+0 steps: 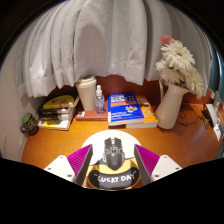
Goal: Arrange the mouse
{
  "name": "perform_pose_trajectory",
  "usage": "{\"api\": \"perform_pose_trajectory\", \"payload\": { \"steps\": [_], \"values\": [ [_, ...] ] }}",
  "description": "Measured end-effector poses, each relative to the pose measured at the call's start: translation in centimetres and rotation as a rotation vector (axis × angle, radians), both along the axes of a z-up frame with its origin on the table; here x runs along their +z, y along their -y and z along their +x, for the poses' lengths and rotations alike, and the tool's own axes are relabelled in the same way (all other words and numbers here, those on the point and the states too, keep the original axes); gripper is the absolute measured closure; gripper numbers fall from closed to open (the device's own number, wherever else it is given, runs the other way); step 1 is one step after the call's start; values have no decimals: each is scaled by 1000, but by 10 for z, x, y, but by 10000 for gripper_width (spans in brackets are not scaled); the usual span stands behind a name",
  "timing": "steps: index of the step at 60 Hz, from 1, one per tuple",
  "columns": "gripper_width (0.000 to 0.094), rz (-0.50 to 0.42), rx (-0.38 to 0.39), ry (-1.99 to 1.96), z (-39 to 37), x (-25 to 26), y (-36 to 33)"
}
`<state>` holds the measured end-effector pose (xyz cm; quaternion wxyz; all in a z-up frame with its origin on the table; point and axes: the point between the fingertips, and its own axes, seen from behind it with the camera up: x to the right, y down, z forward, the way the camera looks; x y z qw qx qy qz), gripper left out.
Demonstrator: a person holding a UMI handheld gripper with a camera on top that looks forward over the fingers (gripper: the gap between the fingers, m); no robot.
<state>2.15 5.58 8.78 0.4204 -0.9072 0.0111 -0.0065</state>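
Note:
A black mouse point(114, 153) lies on a round yellow and white mouse mat point(113, 180) printed "LUCKY DAY", on the near part of the wooden desk point(55, 148). My gripper point(113, 149) is open. The mouse stands between the two fingers with a gap at each side. The magenta pads point(83, 160) flank it left and right without touching it.
Beyond the fingers, a blue book point(128, 108) lies mid-desk. A stack of books point(58, 108), a beige cup point(87, 93) and a small bottle point(99, 99) stand at the back left. A vase of white flowers point(172, 98) stands at the right. A white curtain point(110, 40) hangs behind.

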Motion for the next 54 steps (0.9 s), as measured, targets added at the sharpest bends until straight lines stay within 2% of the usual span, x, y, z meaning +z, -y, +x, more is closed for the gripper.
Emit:
{"api": "perform_pose_trajectory", "payload": {
  "steps": [11, 19, 31, 54],
  "values": [
    [113, 81, 15, -33, -8, 75, 72],
    [114, 114, 29, -39, -10, 104, 134],
    [116, 154, 63, -42, -11, 125, 207],
    [131, 177, 38, -61, 2, 129, 268]
  ]
}}
